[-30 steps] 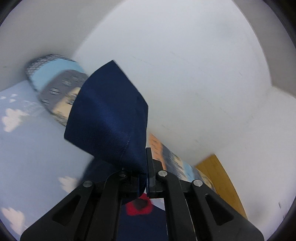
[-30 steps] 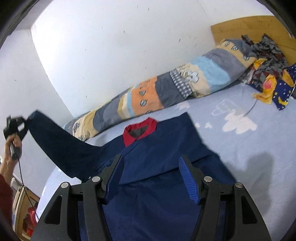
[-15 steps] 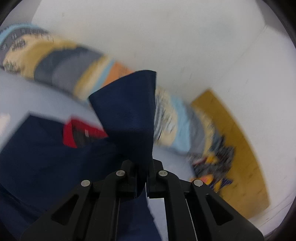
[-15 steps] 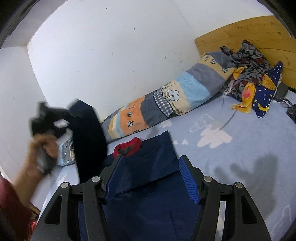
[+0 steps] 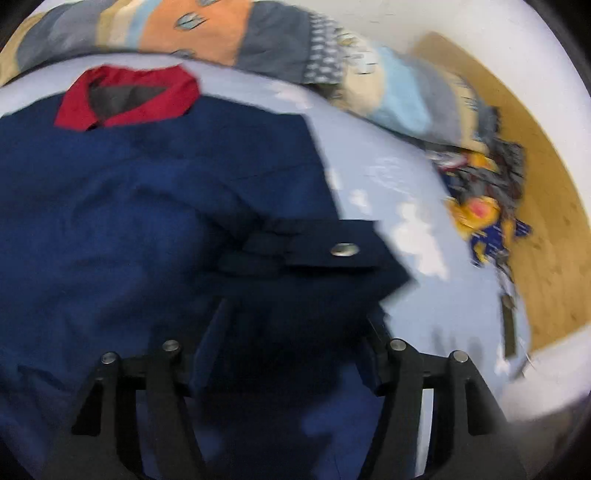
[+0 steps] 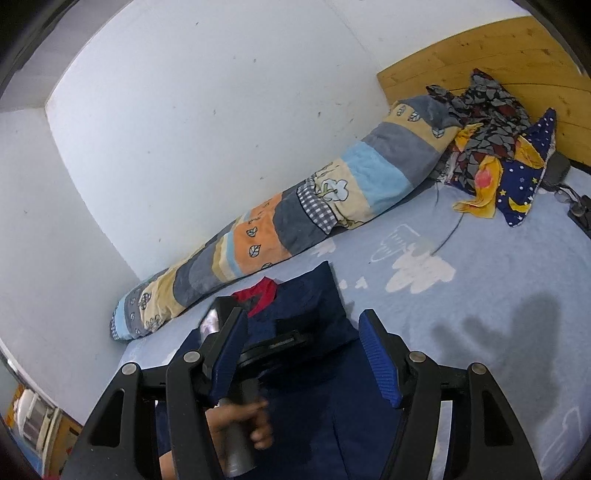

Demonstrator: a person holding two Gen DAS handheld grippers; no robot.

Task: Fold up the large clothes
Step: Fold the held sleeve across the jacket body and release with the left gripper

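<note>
On the left of the left wrist view, a navy jacket [image 5: 140, 192] lies spread flat on the pale blue bed [image 5: 424, 295], its red collar [image 5: 129, 96] toward the patchwork bolster [image 5: 229, 33] along the wall. Only this view shows the sleeve cuff [image 5: 325, 254] close up: it has a metal snap [image 5: 345, 250] and lies folded across the jacket's body, just ahead of the left tongs [image 5: 295, 332]. The left tongs are opening, their fingers spread either side of the dark sleeve cloth; the cloth runs down between them, but the picture is blurred and no pad can be seen pressing on it. To the right are a heap of patterned clothes [image 5: 487, 192] and the wooden headboard [image 5: 546, 206].

The right wrist view takes in more of the room: the white wall [image 6: 221, 129], the whole bolster [image 6: 295, 218], the heap of clothes [image 6: 495, 155] against the headboard [image 6: 498, 48], and a thin cable [image 6: 448, 229] on the sheet. It also shows the person's left hand [image 6: 243, 424] gripping the other tool's handle over the jacket [image 6: 314, 310]. The right tongs [image 6: 304, 354] stand apart with nothing between their blue pads [image 6: 376, 354]. They hover above the jacket's lower part, and the folded sleeve and collar lie beyond their tips.
</note>
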